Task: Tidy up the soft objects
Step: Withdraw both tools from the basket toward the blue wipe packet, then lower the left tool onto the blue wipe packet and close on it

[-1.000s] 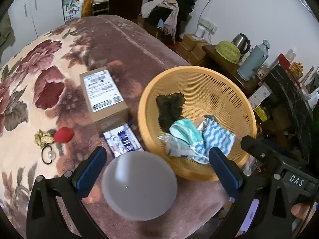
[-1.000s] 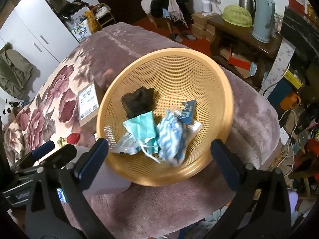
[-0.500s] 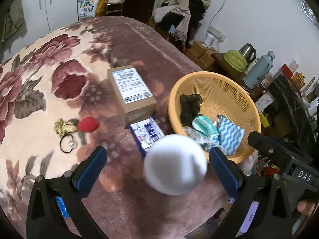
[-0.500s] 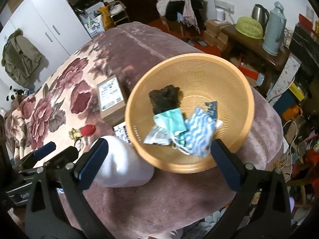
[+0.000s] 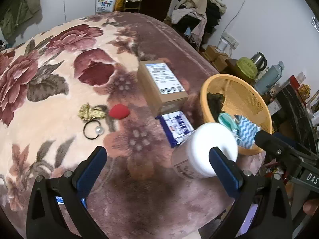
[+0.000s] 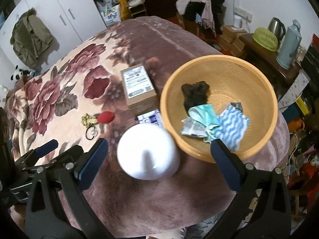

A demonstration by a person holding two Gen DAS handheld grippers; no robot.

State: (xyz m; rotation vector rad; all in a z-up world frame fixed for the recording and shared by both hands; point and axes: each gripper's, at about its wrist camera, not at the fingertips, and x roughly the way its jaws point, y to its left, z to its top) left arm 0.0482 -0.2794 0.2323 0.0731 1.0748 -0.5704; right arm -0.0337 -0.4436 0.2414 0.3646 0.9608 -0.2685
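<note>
An orange mesh basket (image 6: 265,91) (image 5: 257,103) sits on the floral blanket at the bed's near right corner. It holds a black cloth (image 6: 196,94), a teal face mask (image 6: 205,115) and a blue wavy cloth (image 6: 233,126). A red soft sponge (image 5: 119,111) (image 6: 105,117), a gold scrunchie (image 5: 90,113) and a black hair tie with a pearl (image 5: 92,131) lie left of it. My left gripper (image 5: 157,165) is open and empty above the blanket. My right gripper (image 6: 159,155) is open and empty, near the basket's front rim.
A white roll (image 5: 211,151) (image 6: 147,151) stands at the near bed edge by the basket. A cardboard box (image 5: 162,83) and a blue-white wipes pack (image 5: 176,126) lie behind it. A side table with kettle and thermos (image 6: 287,45) stands right.
Both grippers have pulled back and swung left. The basket has shifted right in both views, and the red sponge and hair ties now sit nearer the centre of the left view.
</note>
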